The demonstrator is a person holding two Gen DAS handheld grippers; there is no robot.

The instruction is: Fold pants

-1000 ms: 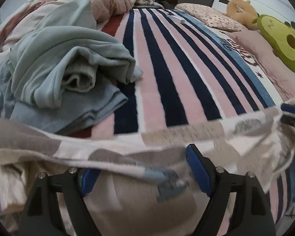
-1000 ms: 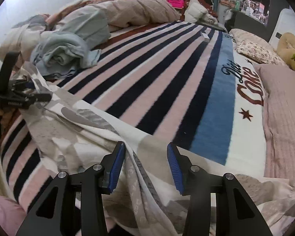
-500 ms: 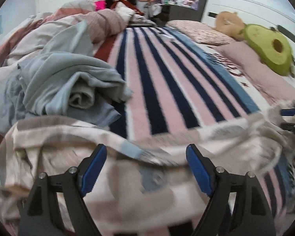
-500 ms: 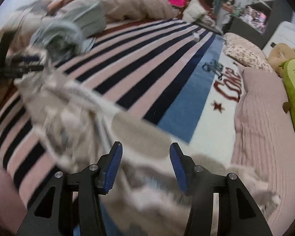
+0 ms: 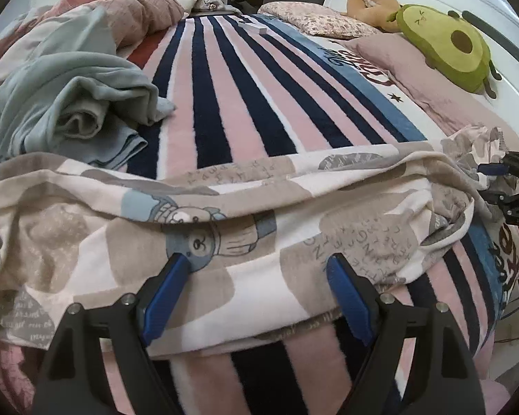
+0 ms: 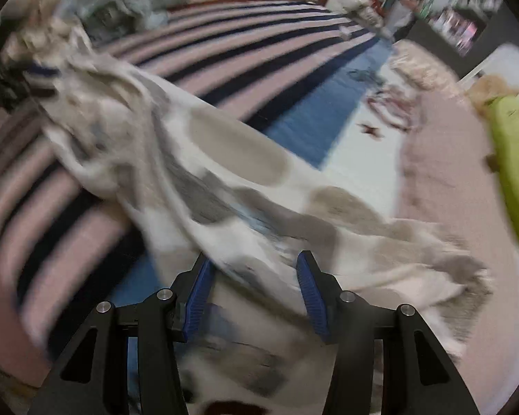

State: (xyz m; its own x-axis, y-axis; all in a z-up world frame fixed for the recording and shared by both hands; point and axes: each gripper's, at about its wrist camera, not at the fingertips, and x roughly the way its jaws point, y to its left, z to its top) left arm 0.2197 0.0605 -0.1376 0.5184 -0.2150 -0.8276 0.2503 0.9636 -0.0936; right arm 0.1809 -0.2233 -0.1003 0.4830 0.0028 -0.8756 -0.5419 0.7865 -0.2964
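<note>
We see the pants, printed in beige, white and grey patches with a cartoon figure, lying spread crosswise over the striped blanket near the close edge of the bed. The left gripper hovers over the cloth with its blue pads wide apart; the fabric lies under and between them, and neither pad presses on it. In the right wrist view, which is blurred, the right gripper has its pads moderately apart, with the pants running up between them; we cannot tell whether they press on the cloth. A crumpled pale blue garment lies just beyond the pants on the left. An avocado plush rests near the headboard, well apart from the pants.
</note>
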